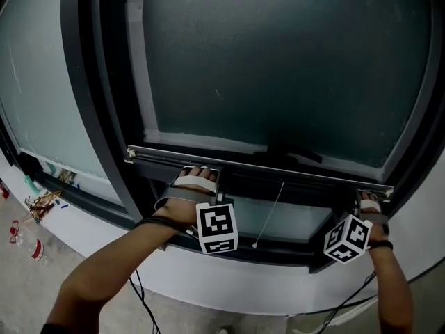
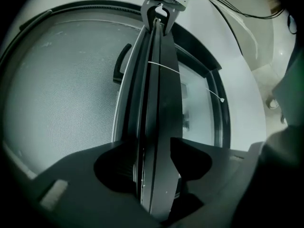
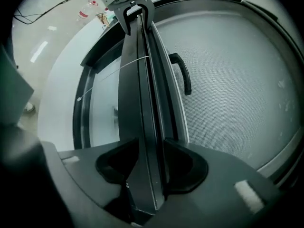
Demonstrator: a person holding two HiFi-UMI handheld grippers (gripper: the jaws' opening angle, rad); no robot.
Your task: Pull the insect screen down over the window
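Note:
The insect screen's grey mesh [image 1: 278,54] covers most of the window. Its dark bottom bar [image 1: 278,167] runs across low in the head view. My left gripper [image 1: 201,175] straddles the bar near its left end. In the left gripper view the bar [image 2: 154,127] runs between the jaws, and that gripper [image 2: 154,165] is shut on it. My right gripper [image 1: 368,197] sits at the bar's right end. In the right gripper view its jaws [image 3: 147,167] stand on either side of the bar [image 3: 142,118], open. A thin pull cord [image 1: 271,214] hangs from the bar.
A black handle [image 1: 292,152] sits on the screen just above the bar. The dark window frame [image 1: 90,117] curves down the left. A white sill [image 1: 208,284] lies below, with cables [image 1: 139,287] across it. Small litter [image 1: 38,204] lies at the far left.

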